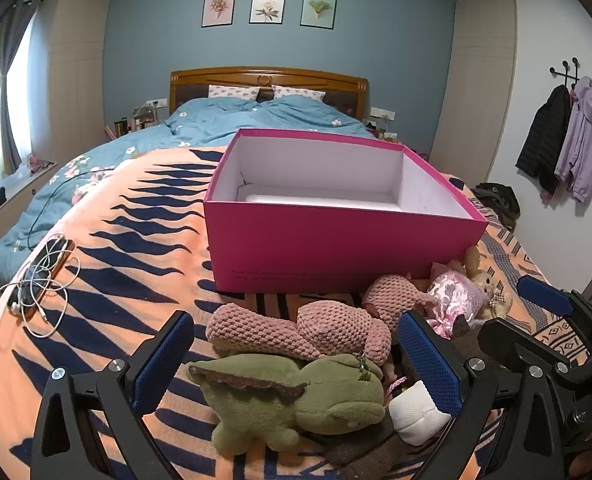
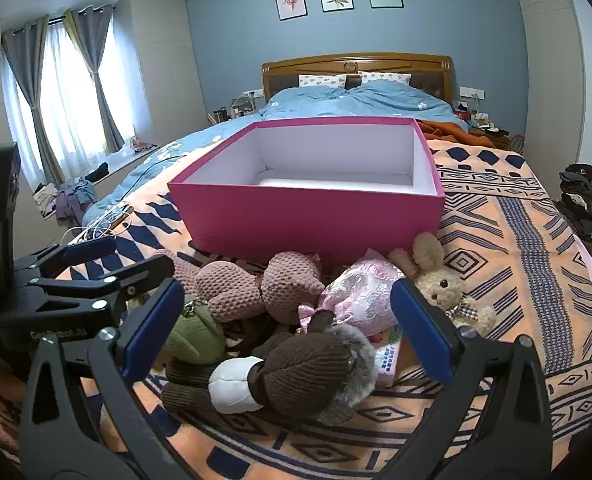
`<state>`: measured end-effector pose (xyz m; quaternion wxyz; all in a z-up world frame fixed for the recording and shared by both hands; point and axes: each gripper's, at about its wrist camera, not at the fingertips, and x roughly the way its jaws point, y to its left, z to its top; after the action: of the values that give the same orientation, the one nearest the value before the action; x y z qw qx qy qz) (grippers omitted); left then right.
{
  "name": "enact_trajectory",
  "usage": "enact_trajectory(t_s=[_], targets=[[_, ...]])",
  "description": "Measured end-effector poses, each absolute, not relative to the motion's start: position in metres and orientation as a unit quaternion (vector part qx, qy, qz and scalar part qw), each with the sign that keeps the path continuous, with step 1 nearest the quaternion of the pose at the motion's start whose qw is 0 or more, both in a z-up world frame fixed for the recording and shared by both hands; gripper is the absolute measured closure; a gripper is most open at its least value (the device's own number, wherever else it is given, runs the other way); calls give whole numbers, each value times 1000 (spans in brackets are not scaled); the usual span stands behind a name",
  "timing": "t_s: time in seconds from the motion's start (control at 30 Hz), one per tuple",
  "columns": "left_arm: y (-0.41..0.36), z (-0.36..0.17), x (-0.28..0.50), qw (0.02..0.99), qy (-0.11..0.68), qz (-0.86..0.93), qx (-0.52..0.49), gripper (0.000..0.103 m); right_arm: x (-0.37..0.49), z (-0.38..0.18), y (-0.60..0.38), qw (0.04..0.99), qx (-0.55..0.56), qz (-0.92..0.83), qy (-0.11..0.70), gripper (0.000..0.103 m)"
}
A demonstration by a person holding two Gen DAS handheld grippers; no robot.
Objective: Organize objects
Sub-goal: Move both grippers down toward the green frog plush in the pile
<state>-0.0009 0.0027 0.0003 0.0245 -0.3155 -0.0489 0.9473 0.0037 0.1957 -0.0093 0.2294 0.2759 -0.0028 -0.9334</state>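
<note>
An open pink box point(image 1: 336, 248) point(image 2: 316, 216) with a white, empty inside stands on the orange patterned blanket. A pile of soft toys lies in front of it. In the left wrist view my left gripper point(image 1: 296, 364) is open, its fingers either side of a green plush dinosaur point(image 1: 291, 396), with a pink knitted toy point(image 1: 308, 332) just beyond. In the right wrist view my right gripper point(image 2: 287, 324) is open around a brown knitted toy with a white muzzle point(image 2: 296, 376). A pink satin toy point(image 2: 360, 292) and a beige bunny point(image 2: 444, 280) lie behind it.
A phone with tangled white earphones point(image 1: 39, 276) lies on the blanket at the left. A small booklet point(image 2: 388, 356) lies under the toys. The blue duvet point(image 1: 231, 120) and headboard are beyond the box. Coats hang on the right wall point(image 1: 564, 140).
</note>
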Motion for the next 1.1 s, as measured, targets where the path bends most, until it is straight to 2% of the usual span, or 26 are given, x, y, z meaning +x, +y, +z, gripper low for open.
enact_trajectory(t_s=[1.1], targets=[[7,1,1,24,-44,948,-313,0,2,-11,196,243,282,-928,-12,0]])
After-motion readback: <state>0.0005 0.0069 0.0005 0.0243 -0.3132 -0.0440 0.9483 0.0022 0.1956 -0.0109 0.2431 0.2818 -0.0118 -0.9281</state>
